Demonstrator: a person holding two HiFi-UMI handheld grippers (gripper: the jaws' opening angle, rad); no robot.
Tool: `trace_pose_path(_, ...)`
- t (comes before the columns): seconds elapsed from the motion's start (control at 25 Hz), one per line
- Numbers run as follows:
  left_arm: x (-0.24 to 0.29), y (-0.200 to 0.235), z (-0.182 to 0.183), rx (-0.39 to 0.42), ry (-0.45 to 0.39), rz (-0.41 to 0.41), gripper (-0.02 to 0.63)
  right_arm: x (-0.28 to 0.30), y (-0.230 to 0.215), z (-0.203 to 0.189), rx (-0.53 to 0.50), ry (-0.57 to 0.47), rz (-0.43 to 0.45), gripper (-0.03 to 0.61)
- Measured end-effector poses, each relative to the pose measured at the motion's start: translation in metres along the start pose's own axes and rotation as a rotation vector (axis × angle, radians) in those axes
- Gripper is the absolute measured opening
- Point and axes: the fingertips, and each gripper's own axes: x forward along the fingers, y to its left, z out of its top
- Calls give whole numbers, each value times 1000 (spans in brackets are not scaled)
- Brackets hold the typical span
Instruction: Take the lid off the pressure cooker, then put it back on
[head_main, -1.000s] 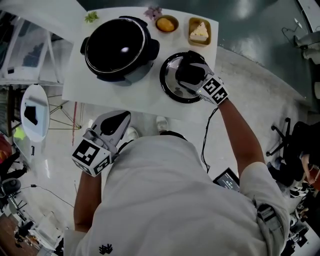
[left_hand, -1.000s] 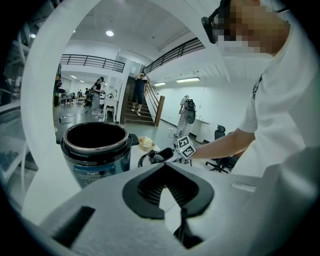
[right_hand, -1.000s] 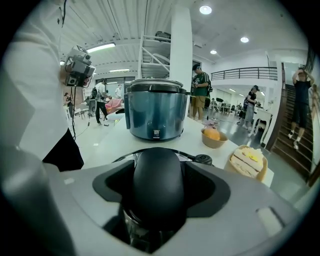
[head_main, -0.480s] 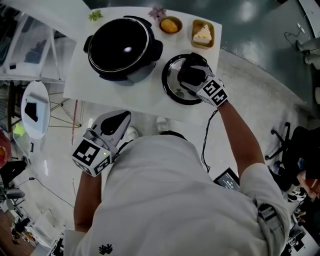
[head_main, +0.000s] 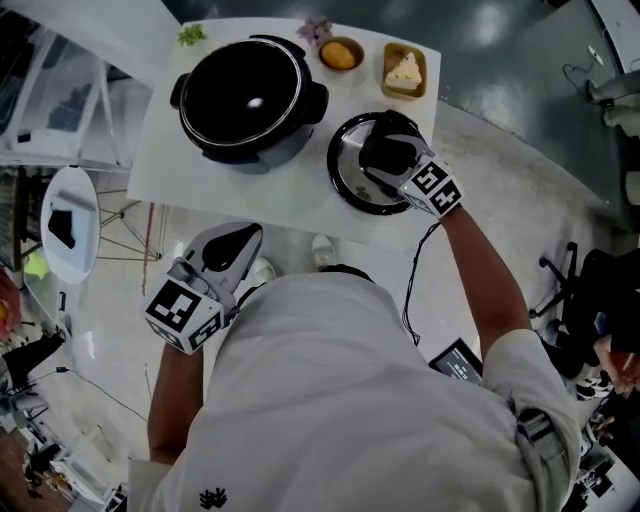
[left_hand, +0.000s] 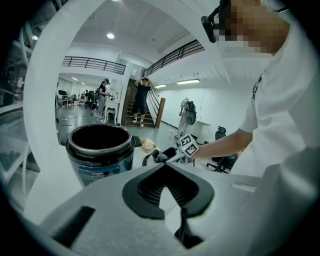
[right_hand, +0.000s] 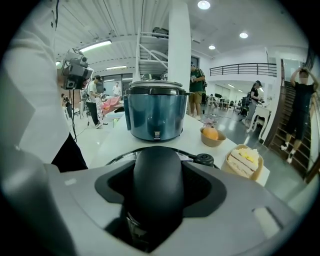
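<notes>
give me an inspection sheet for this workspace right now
surface: white table, no spills seen
job's things: cooker open; lid flat on table beside it
clutter: bowl, cake tray, flower, green sprig at far edge
grippers: right gripper jaws have just been closing, now on lid handle; left gripper off table, jaws together, empty
cables: cable hangs from right gripper
surroundings: floor, office chair, people behind
</notes>
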Motion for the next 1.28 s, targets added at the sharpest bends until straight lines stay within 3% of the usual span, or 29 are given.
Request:
trace_pose_path(0.6, -18, 4, 2, 26, -48, -101, 6, -80, -2, 57, 49, -11, -76, 291)
trace_pose_path(1.28, -58, 16, -4, 31, -90, -149, 6, -125, 9, 175, 20, -58, -77, 291)
